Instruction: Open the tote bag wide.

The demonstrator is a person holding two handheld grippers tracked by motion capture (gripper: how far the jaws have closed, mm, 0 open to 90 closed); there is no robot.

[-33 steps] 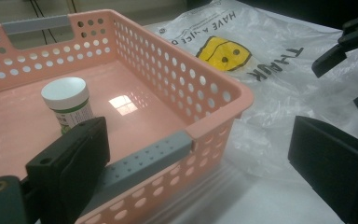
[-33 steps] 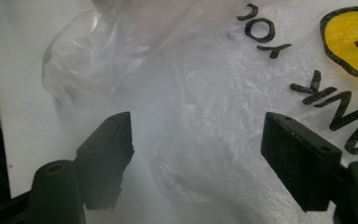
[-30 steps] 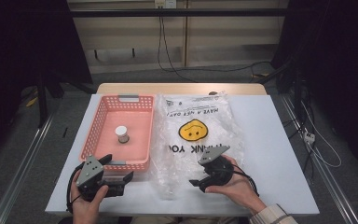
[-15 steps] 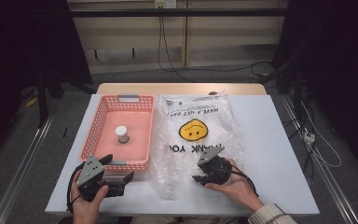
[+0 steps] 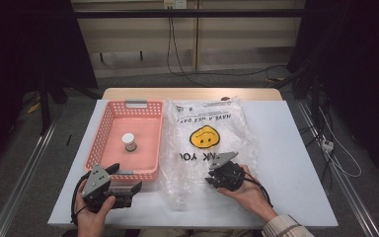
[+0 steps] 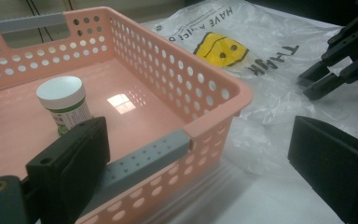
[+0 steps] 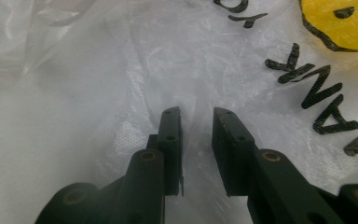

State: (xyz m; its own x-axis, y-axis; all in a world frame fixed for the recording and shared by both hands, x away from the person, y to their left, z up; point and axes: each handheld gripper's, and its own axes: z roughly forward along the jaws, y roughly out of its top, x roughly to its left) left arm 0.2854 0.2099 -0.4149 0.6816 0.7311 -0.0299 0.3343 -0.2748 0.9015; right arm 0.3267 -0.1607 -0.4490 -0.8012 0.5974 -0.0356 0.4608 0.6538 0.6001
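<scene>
Clear plastic: a bag [image 5: 205,148] with a yellow smiley print is laid flat on the white table [image 5: 296,163], just beside a pink basket [image 5: 109,128].
Step in hand: a pinch of the bag's upper film is being taken, judged from the jaws set down on it.
Right gripper [image 7: 196,116]: the jaws have just been closing and stand a narrow gap apart; a ridge of film is seen between them, but whether it is yet pinched cannot be told.
Left gripper [image 6: 196,154]: held wide apart at the basket's near corner, nothing gripped.
Basket: a small white-capped jar [image 6: 64,103] is stood inside.
Next move: the closing is to be finished, then the film lifted gently, so the bag is not torn.
</scene>
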